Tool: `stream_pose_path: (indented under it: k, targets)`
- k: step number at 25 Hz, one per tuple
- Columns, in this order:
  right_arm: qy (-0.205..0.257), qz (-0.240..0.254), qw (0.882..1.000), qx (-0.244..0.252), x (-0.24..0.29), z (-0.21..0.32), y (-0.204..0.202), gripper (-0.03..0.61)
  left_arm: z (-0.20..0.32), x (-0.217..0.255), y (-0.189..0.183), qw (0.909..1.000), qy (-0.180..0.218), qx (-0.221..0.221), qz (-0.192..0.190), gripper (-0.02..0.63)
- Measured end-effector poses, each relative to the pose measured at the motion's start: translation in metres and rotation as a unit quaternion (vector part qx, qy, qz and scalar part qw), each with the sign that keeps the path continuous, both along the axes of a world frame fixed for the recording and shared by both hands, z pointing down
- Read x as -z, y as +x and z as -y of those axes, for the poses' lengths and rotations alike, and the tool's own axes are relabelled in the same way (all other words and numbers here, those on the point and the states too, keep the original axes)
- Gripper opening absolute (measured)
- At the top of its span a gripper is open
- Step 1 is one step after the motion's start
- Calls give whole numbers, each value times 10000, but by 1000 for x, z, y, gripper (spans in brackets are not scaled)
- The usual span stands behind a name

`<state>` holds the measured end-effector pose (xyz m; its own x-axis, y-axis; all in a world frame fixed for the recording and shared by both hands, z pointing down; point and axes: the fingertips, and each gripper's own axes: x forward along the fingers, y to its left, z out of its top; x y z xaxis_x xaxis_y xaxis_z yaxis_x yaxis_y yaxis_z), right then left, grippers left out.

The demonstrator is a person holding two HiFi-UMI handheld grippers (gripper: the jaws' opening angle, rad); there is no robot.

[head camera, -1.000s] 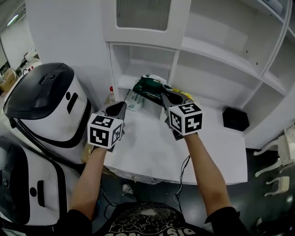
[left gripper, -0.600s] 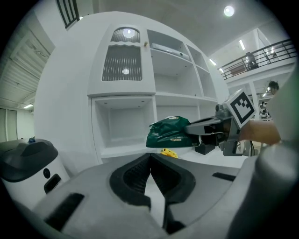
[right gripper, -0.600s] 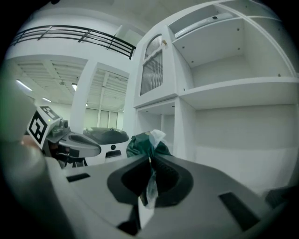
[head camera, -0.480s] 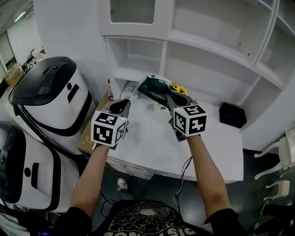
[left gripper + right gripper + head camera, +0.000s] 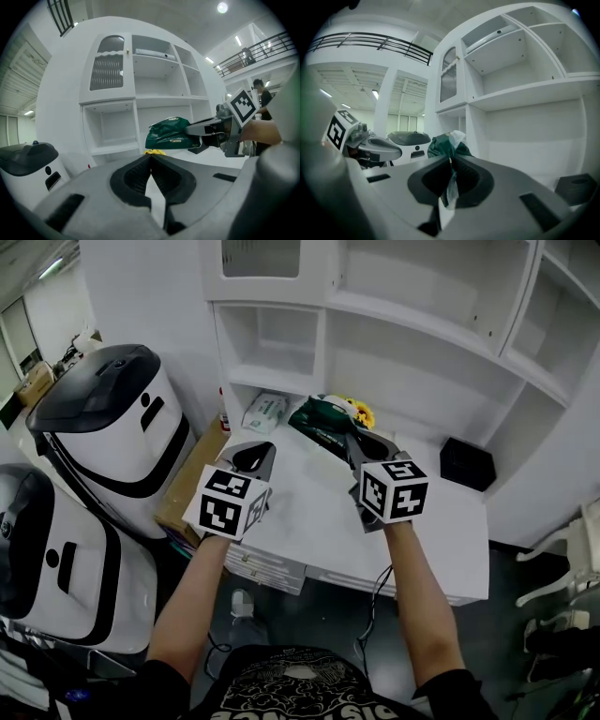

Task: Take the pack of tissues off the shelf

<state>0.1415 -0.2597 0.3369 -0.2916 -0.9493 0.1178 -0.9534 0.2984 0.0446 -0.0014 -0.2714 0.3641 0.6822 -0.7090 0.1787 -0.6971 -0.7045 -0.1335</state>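
Head view: the green pack of tissues sits at the tip of the right gripper, above the back of the white desk and in front of the shelf unit. The left gripper is apart from it, off to its left.

Left gripper view: this gripper's jaws are pressed together with nothing between them. The pack hangs ahead, pinched at its right end by the other gripper.

Right gripper view: the jaws are clamped fully on the pack's thin wrapper edge, and its green bulk sticks out just beyond the tips.
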Motion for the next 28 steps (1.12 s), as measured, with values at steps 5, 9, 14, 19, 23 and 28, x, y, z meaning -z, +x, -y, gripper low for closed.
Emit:
stream_pose_path:
  k: [5,9,14,19,23,28]
  targets:
    - [31,51,10000,-29,-6,-27,4,6,-27,-1,4,9999,81,22,58,6]
    - [67,49,10000,-40,-9,-44,4,6,-42,-2,0,9999,92,99,49,6]
    - [138,71,9999,-32,-10,-56,-1,6,-54,-2,-8,9998,120,172,28,6]
    - [161,87,9998,-22,-9,-63,-3,6,-60,-1,-13,9997,113,224,3,6]
    - [163,79,9998,-41,-7,-66,-4,6,-62,0,-19,9996,102,260,-16,6]
    - [147,63,9999,-11,-8,-68,-10,6,-66,-1,-23,9996,35,274,-34,6]
